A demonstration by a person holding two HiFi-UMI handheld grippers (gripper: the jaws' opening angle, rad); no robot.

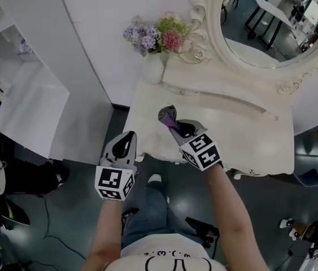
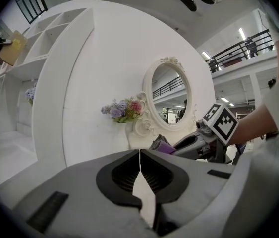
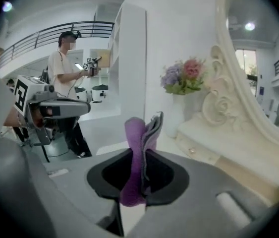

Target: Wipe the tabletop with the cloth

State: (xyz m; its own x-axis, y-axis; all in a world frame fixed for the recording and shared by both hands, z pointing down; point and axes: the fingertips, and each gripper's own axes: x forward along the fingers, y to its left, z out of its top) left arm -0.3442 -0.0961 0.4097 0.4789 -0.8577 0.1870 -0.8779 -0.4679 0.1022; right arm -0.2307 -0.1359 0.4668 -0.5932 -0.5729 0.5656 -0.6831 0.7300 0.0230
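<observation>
Looked to me like the wiping was only about to start; the right gripper was clamped on a folded purple-and-grey cloth, which stuck out past its jaws over the near left part of the white tabletop; couldn't tell if it touched. Left gripper was pinched together on nothing, just off the front edge. Next move, I'd guess: press the cloth down and sweep across, steering clear of the flower vase.
</observation>
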